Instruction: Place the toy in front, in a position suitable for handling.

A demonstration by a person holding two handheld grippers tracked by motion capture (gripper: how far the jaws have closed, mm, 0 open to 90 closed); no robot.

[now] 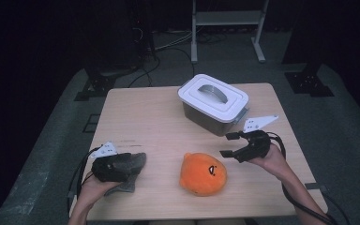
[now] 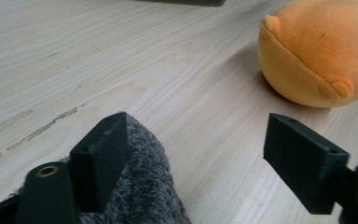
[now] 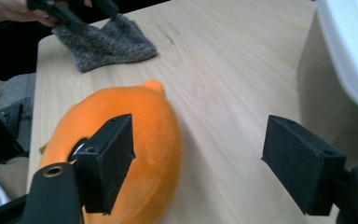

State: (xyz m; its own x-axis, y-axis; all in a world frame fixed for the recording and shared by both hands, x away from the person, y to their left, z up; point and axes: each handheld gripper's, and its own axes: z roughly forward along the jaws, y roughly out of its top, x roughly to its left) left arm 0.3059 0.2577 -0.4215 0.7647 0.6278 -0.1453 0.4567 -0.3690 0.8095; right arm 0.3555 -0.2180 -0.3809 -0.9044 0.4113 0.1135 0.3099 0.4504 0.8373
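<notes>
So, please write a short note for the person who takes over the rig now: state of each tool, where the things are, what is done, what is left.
Left tool: open over the grey knitted cloth at the table's near left; the cloth touches one pad, not clamped.
Right tool: open, empty, hanging between the orange plush toy and the lidded container.
Toy: near centre of the table, free.
Container: far centre, white lid on.
Done: nothing is packed.
Left, probably: open the lid, put toy and cloth inside.
</notes>
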